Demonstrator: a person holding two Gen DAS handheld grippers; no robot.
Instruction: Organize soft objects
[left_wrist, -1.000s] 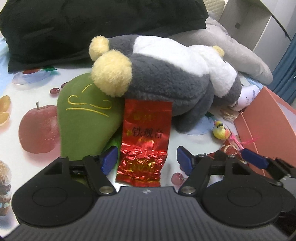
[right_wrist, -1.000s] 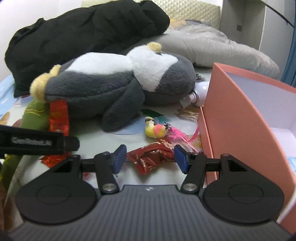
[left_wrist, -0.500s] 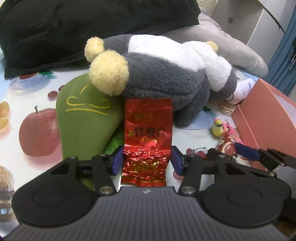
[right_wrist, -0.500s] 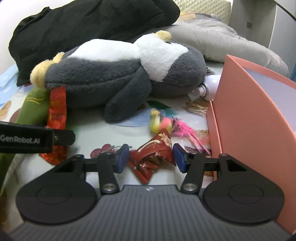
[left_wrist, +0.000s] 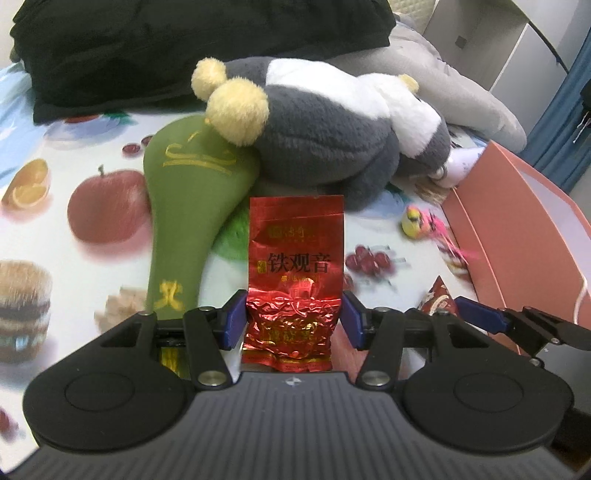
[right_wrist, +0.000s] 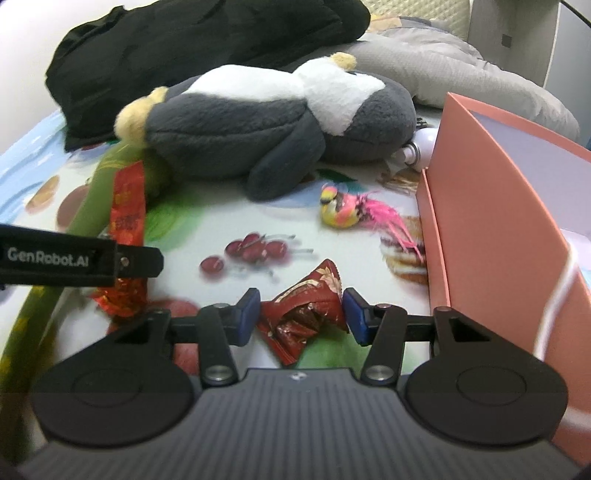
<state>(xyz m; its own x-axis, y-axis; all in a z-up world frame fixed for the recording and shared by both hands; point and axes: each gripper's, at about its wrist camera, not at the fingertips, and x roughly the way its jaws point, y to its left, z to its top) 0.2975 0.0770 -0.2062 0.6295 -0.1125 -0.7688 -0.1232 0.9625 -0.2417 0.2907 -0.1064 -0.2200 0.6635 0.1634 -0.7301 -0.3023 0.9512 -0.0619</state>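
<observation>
Clearly both grips are shallow: the left gripper (left_wrist: 293, 319) clasps a tea packet (left_wrist: 295, 280) by its crinkled lower end, the right gripper (right_wrist: 301, 317) a crumpled wrapper (right_wrist: 306, 314); slick foil could slip out before reaching the box (right_wrist: 491, 206) at its right.

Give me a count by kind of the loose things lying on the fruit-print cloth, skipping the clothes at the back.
Red foil packets: 2, tea packet and crumpled packet
Plush toys: 2, penguin and green plush
Feathered toy birds: 1
Pink boxes: 1
Total: 6
</observation>
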